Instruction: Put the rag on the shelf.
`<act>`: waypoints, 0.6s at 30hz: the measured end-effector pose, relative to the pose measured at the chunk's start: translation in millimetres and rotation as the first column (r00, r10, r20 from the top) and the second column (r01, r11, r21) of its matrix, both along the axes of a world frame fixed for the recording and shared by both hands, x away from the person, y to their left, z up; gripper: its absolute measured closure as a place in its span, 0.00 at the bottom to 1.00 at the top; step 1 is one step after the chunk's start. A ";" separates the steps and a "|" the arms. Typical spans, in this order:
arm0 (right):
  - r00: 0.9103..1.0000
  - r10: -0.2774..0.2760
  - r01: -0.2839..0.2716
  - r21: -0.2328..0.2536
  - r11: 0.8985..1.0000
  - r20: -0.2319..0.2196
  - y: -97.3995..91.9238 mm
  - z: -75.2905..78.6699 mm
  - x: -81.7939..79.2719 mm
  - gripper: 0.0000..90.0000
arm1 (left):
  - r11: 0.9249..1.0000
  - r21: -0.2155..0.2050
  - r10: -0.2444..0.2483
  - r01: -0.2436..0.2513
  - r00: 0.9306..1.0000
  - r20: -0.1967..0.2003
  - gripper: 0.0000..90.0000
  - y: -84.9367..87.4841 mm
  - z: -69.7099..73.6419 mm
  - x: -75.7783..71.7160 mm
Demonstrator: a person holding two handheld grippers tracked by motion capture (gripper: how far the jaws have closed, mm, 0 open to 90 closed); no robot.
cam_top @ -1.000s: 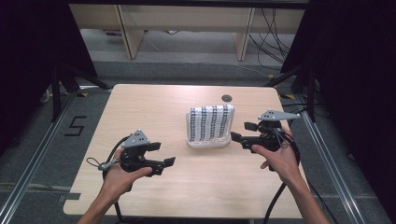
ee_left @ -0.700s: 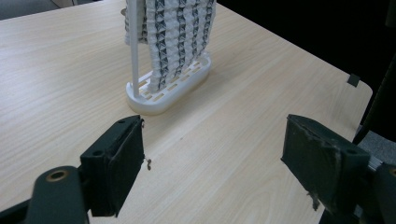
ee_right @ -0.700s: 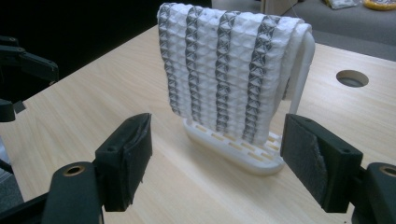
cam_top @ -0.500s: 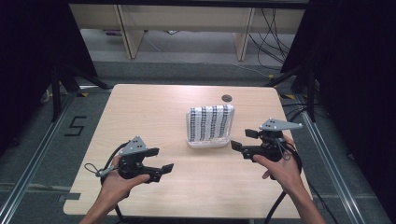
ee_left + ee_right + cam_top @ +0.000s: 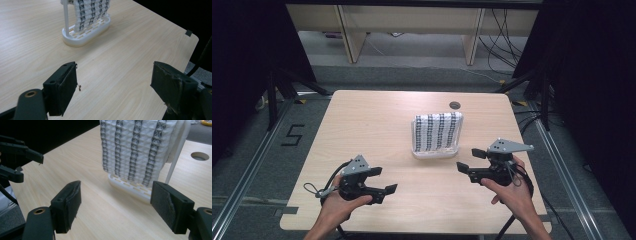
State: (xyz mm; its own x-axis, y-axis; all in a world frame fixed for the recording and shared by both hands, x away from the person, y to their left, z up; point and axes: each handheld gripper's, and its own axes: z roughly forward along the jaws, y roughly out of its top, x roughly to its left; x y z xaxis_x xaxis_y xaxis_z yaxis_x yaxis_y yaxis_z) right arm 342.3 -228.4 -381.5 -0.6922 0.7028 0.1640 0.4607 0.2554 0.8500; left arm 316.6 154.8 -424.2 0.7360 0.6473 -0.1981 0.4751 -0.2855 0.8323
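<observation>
While upright, rack point(image 5: 436, 150) w/ cloth point(image 5: 438, 130) runs left-right.

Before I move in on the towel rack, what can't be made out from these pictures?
- Rack rails: in the high view the patterned cloth covers them.
- Rack top: cut off by the upper edge in the left gripper view and the right gripper view.
- Far side of the cloth: hidden behind its own folds.
- Hole in the table: too small to see inside.
</observation>
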 end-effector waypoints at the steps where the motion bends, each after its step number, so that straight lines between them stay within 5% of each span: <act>1: 1.000 0.000 0.000 0.000 1.000 0.000 0.0 0.0 0.0 0.29 | 1.000 -0.014 0.000 0.000 1.000 0.004 0.22 0.5 -2.3 -0.7; 9: 1.000 0.012 -0.013 -0.044 0.999 -0.021 1.0 -16.5 -6.2 0.28 | 1.000 -0.020 0.010 -0.010 1.000 -0.008 0.22 5.9 -13.2 -5.4; 11: 0.998 0.011 -0.013 -0.035 0.999 -0.059 2.1 -22.7 -9.8 0.27 | 1.000 -0.019 0.010 -0.010 1.000 -0.012 0.22 7.3 -15.7 -7.4; 12: 0.999 0.011 -0.013 -0.042 0.999 -0.035 1.4 -25.5 -9.3 0.27 | 1.000 -0.023 0.012 -0.013 1.000 -0.014 0.22 8.1 -18.5 -9.6; 18: 0.997 0.022 -0.024 -0.027 0.999 -0.069 1.4 -32.5 -15.9 0.27 | 1.000 -0.027 0.015 -0.015 1.000 -0.026 0.22 8.1 -26.3 -15.3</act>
